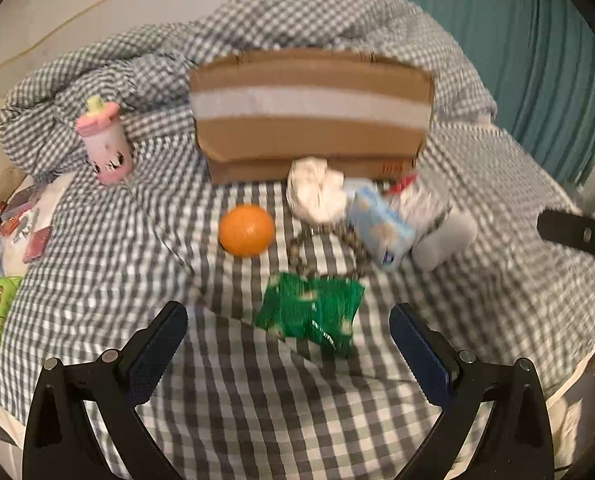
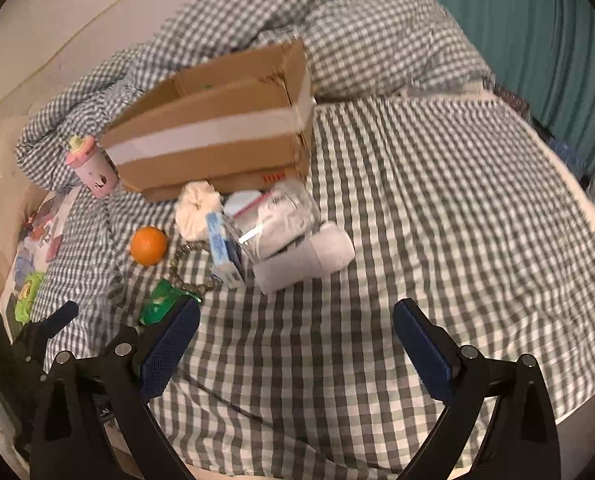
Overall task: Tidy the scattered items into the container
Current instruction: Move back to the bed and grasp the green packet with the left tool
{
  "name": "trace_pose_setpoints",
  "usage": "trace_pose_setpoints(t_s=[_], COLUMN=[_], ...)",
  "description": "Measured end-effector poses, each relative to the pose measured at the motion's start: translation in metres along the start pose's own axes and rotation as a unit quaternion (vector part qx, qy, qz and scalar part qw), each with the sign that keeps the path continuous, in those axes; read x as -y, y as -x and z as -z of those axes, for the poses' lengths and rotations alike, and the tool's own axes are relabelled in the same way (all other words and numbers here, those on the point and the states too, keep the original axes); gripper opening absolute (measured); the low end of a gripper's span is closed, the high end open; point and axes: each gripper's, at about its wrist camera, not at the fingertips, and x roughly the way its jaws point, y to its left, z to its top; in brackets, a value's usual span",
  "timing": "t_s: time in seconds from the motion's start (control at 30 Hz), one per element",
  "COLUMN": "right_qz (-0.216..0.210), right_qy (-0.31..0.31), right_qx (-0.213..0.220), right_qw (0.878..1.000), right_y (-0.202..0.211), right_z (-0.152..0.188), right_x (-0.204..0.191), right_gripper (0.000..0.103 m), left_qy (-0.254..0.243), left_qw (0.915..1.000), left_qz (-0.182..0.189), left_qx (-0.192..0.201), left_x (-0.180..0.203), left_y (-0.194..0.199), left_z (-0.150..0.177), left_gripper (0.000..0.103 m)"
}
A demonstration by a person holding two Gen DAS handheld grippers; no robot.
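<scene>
A bed fills both views, covered by a grey-and-white gingham sheet (image 1: 297, 400) with a rumpled duvet of the same check heaped along the top of the frame and a teal curtain (image 1: 537, 60) at the upper right.

At the bottom centre of the left wrist view we see the left gripper (image 1: 288, 338) with its jaws wide apart and nothing between them; the pads are dark blue and finely ribbed. Just beyond its gap lies a crinkled green foil packet (image 1: 313, 314), its printing too blurred for us to read. Above that, a string of brownish beads (image 1: 329, 250) loops across the sheet, with a smooth round orange (image 1: 247, 235) to the left of centre. To the right of centre we find a bunched white cloth (image 1: 317, 190), a pale blue carton (image 1: 379, 226) tilted on its corner, a clear plastic bag (image 1: 421, 200) and a rolled grey sock (image 1: 447, 236), all crowded together and touching.

The cardboard box (image 1: 309, 120), the container, stands open at upper centre behind this cluster, a white tape band across its side and small red markings low on it that we cannot read. A pink bottle (image 1: 105, 144) with a yellow top leans at the upper left.

In the right wrist view the right gripper (image 2: 296, 336) also sits at bottom centre, jaws spread and empty, over bare sheet; its left pad overlaps the packet's edge in the picture.
</scene>
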Motion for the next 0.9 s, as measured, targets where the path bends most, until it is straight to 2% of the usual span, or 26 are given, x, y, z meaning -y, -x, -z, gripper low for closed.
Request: trace_pose_setpoints(t_s=[0.33, 0.53, 0.67, 0.7, 0.73, 0.8, 0.83, 0.9], right_qz=[0.007, 0.016, 0.015, 0.013, 0.015, 0.016, 0.014, 0.009], right_qy=[0.001, 0.019, 0.02, 0.02, 0.021, 0.024, 0.027, 0.036], right_qx=[-0.029, -0.045, -0.057, -0.06, -0.062, -0.063, -0.064, -0.062], right_qw=[1.0, 0.999, 0.998, 0.998, 0.998, 0.998, 0.998, 0.997], right_y=[-0.041, -0.065, -0.077, -0.08, -0.083, -0.085, -0.085, -0.085], right_z=[-0.008, -0.012, -0.011, -0.01, -0.01, -0.009, -0.008, -0.007], right_x=[0.006, 0.002, 0.004, 0.005, 0.006, 0.007, 0.007, 0.005], right_gripper=[0.098, 0.098, 0.098, 0.098, 0.098, 0.098, 0.098, 0.098], left_qy=[-0.005, -0.008, 0.002, 0.003, 0.002, 0.0, 0.002, 0.005], left_qw=[0.9991, 0.9982, 0.9963, 0.9963, 0.9963, 0.9961, 0.9957, 0.995], left_qz=[0.008, 0.003, 0.017, 0.02, 0.025, 0.035, 0.039, 0.042], left_qx=[-0.043, -0.06, -0.084, -0.084, -0.083, -0.082, -0.084, -0.09], left_x=[0.013, 0.014, 0.009, 0.007, 0.007, 0.006, 0.005, 0.002], left_y=[-0.063, -0.087, -0.1, -0.1, -0.098, -0.093, -0.091, -0.089], left_z=[0.002, 0.001, 0.003, 0.004, 0.004, 0.005, 0.004, 0.003], left_gripper=[0.103, 0.103, 0.102, 0.093, 0.077, 0.053, 0.047, 0.044])
